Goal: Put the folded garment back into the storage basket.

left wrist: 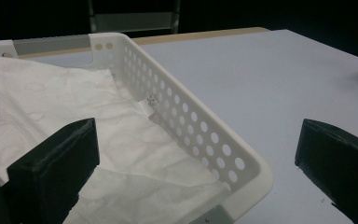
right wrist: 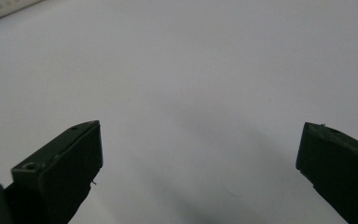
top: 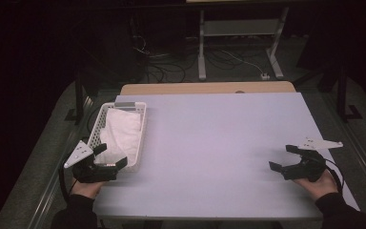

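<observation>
Both claws were spread wide, empty. Left claw (top: 110,156) hovered at the basket (left wrist: 200,135); the white cloth (left wrist: 74,107) inside looked light, floppy. I'd pinch a raised fold.

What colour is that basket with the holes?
White basket, holding a white cloth; clearest in the left gripper view.

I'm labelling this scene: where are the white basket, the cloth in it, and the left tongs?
white basket (left wrist: 200,128), left gripper view, perforated side wall.
cloth (top: 121,131), high view, middle of the fabric.
left tongs (top: 110,156), high view, between the open tips.
</observation>
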The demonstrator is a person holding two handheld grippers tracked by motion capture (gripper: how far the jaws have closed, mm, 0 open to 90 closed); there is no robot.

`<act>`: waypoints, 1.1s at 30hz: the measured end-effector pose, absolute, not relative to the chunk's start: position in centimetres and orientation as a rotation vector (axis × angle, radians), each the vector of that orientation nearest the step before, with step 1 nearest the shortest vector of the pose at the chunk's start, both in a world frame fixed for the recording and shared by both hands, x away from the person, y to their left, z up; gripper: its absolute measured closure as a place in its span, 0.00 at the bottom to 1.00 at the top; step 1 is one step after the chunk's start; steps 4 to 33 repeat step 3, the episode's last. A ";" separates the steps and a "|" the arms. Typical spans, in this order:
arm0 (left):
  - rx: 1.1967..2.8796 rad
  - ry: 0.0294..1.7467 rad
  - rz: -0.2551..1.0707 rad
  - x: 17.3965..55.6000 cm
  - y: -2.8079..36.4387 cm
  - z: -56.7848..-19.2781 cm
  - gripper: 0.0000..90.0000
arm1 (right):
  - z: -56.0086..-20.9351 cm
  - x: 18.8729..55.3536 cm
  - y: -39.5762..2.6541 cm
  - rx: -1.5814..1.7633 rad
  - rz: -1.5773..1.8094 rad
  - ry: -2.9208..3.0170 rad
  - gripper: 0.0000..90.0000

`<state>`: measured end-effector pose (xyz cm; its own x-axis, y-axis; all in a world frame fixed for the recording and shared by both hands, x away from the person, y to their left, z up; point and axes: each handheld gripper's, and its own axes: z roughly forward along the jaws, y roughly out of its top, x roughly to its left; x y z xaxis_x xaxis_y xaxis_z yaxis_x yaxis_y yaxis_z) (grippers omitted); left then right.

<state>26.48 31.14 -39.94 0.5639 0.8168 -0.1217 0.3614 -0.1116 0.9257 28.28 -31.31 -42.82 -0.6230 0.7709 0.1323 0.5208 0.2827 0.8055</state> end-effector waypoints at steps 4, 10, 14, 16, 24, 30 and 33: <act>1.711 0.986 0.522 26.5 31.2 -39.9 0.00 | -42.9 28.1 -31.4 1.182 1.253 2.265 0.00; 1.711 0.986 0.522 26.5 31.2 -39.9 0.00 | -42.9 28.1 -31.4 1.182 1.253 2.265 0.00; 1.711 0.986 0.522 26.5 31.2 -39.9 0.00 | -42.9 28.1 -31.4 1.182 1.253 2.265 0.00; 1.711 0.986 0.522 26.5 31.2 -39.9 0.00 | -42.9 28.1 -31.4 1.182 1.253 2.265 0.00; 1.711 0.986 0.522 26.5 31.2 -39.9 0.00 | -42.9 28.1 -31.4 1.182 1.253 2.265 0.00; 1.711 0.986 0.522 26.5 31.2 -39.9 0.00 | -42.9 28.1 -31.4 1.182 1.253 2.265 0.00; 1.711 0.986 0.522 26.5 31.2 -39.9 0.00 | -42.9 28.1 -31.4 1.182 1.253 2.265 0.00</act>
